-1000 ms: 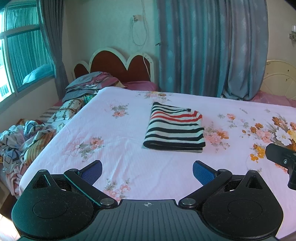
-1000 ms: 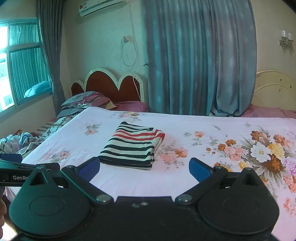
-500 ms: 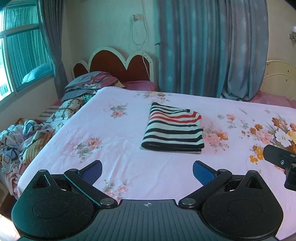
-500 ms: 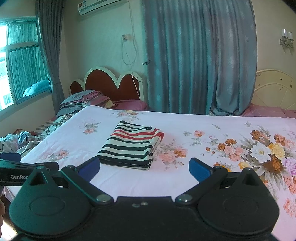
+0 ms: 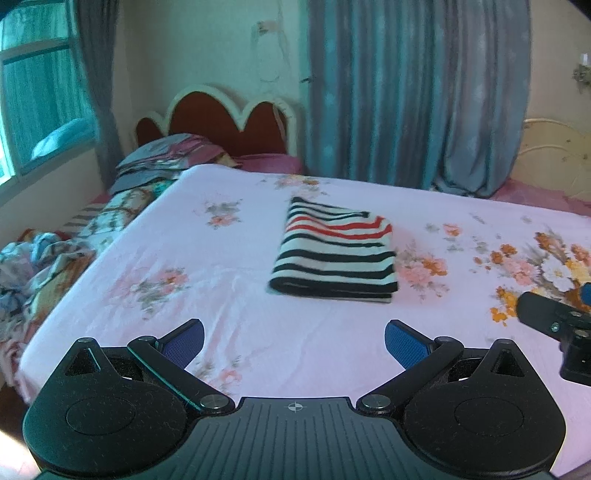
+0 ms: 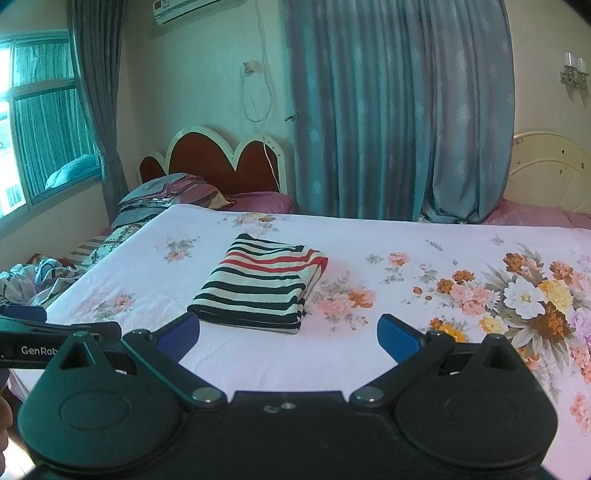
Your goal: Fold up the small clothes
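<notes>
While both grippers hang over the near edge of the bed, a folded striped garment (image 5: 334, 253) lies flat on the pink floral bedsheet (image 5: 207, 266), roughly mid-bed and well apart from either tool; its bands run black and cream, with red stripes toward the far end. The left gripper (image 5: 293, 338) holds its jaws wide, blue pads (image 5: 404, 341) spread with nothing between them; the right gripper (image 6: 288, 332) is likewise spread wide and empty, its blue fingertips (image 6: 177, 332) just short of the garment's near edge in its own view. Part of the right gripper shows at the right border of the left wrist view; the left gripper's black arm enters the right wrist view from the left. Beyond the bed stand a scalloped red headboard (image 6: 221, 162) and long blue-grey curtains (image 6: 395, 122); a heap of rumpled bedding (image 5: 40, 266) lies off the left side; an air conditioner (image 6: 184, 9) hangs high on the far wall.
</notes>
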`<action>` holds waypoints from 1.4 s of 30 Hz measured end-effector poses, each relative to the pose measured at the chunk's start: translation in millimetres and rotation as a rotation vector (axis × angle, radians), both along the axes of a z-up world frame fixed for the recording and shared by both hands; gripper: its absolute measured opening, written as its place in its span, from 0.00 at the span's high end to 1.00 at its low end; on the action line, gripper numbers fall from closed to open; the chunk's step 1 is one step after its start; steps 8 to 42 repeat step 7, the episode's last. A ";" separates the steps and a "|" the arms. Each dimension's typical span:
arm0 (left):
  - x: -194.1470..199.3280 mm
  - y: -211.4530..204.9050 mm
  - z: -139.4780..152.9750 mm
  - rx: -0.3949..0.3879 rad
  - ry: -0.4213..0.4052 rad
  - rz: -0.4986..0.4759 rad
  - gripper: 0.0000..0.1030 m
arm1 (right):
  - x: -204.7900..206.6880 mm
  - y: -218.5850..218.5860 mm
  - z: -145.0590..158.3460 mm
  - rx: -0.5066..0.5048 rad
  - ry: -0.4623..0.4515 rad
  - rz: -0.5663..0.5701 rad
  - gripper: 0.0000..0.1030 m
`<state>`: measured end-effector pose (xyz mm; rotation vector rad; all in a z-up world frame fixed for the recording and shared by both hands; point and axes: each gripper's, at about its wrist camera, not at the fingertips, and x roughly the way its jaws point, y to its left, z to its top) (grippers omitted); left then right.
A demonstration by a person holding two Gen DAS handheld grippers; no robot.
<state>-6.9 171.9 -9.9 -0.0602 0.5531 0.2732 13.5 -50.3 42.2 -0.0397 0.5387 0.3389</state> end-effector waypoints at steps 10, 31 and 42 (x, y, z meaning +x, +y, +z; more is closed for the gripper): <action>25.9 3.6 -9.1 0.027 -0.017 0.000 0.00 | 16.6 -2.0 -12.0 -0.006 0.039 -0.029 0.01; 25.9 3.6 -9.1 0.027 -0.017 0.000 0.00 | 16.6 -2.0 -12.0 -0.006 0.039 -0.029 0.01; 25.9 3.6 -9.1 0.027 -0.017 0.000 0.00 | 16.6 -2.0 -12.0 -0.006 0.039 -0.029 0.01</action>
